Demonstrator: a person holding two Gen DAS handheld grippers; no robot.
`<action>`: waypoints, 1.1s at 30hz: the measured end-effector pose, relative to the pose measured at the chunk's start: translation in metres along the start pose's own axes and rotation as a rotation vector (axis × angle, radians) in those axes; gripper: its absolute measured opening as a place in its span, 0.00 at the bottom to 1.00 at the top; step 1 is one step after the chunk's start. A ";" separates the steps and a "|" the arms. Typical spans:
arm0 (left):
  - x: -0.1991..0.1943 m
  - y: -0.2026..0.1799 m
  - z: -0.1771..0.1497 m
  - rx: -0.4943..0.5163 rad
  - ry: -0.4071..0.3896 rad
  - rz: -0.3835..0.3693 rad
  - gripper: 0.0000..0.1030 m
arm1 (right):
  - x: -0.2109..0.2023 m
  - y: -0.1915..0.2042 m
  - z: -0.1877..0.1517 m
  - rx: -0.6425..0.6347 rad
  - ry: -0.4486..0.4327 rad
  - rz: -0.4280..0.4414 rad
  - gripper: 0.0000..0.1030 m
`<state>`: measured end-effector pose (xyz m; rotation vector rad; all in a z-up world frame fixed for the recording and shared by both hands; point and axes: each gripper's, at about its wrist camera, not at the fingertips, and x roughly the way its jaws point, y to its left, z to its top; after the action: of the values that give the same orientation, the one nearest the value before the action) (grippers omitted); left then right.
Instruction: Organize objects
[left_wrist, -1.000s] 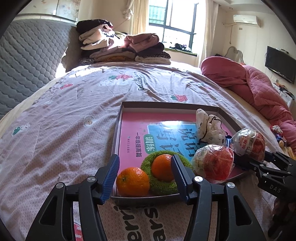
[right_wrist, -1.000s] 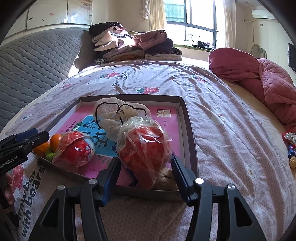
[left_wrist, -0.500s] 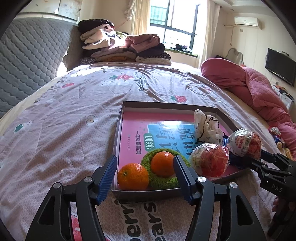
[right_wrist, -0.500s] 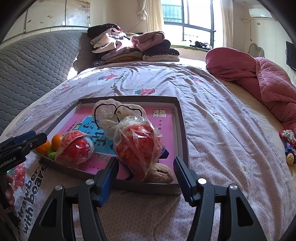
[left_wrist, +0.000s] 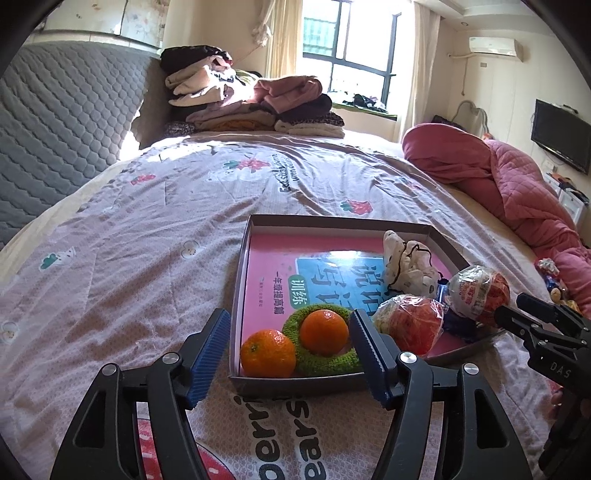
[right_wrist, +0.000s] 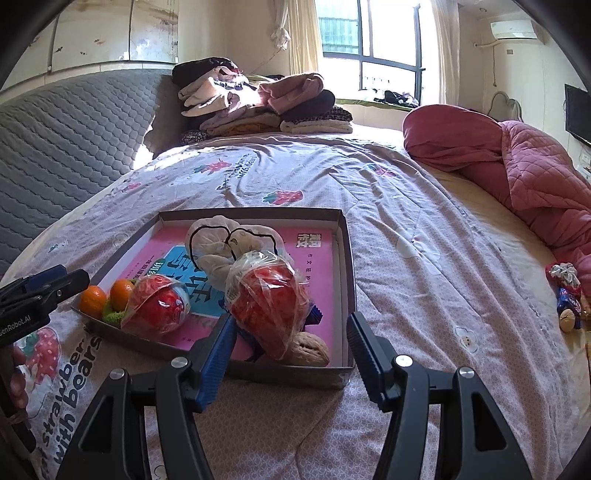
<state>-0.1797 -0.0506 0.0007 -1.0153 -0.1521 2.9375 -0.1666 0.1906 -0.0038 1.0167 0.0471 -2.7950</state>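
Note:
A shallow grey tray (left_wrist: 239, 295) lies on the bed with a pink book (left_wrist: 266, 258) as its floor. In it are two oranges (left_wrist: 267, 353) (left_wrist: 324, 331), the farther one resting in a green ring (left_wrist: 325, 360). It also holds two plastic-wrapped red fruits (right_wrist: 269, 295) (right_wrist: 159, 306), a walnut (right_wrist: 306, 352) and a white pouch (right_wrist: 221, 247). My left gripper (left_wrist: 288, 314) hovers at the tray's near left corner. Its jaws are opening and the pads touch neither orange. My right gripper (right_wrist: 291, 317) stands open at the near right corner, clear of the wrapped fruit.
Folded clothes (left_wrist: 251, 107) are stacked at the bed's far end by a grey padded headboard (left_wrist: 55, 122). A pink quilt (left_wrist: 498, 177) is bunched on the right. Small wrapped items (right_wrist: 565, 295) lie near the right edge of the bed.
Both grippers have drawn back from the tray. The left jaws have spread wider, away from the near orange. The right jaws have come off the wrapped red fruit.

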 end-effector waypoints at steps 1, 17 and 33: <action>-0.002 -0.001 0.001 0.001 -0.002 0.000 0.67 | -0.002 0.000 0.001 -0.001 -0.004 0.000 0.59; -0.047 -0.021 0.014 0.048 -0.074 -0.006 0.71 | -0.042 0.011 0.016 -0.021 -0.077 0.022 0.60; -0.084 -0.038 0.017 0.079 -0.100 0.005 0.72 | -0.082 0.025 0.021 -0.030 -0.137 0.050 0.60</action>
<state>-0.1238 -0.0191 0.0695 -0.8605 -0.0358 2.9740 -0.1142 0.1762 0.0650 0.8060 0.0457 -2.8015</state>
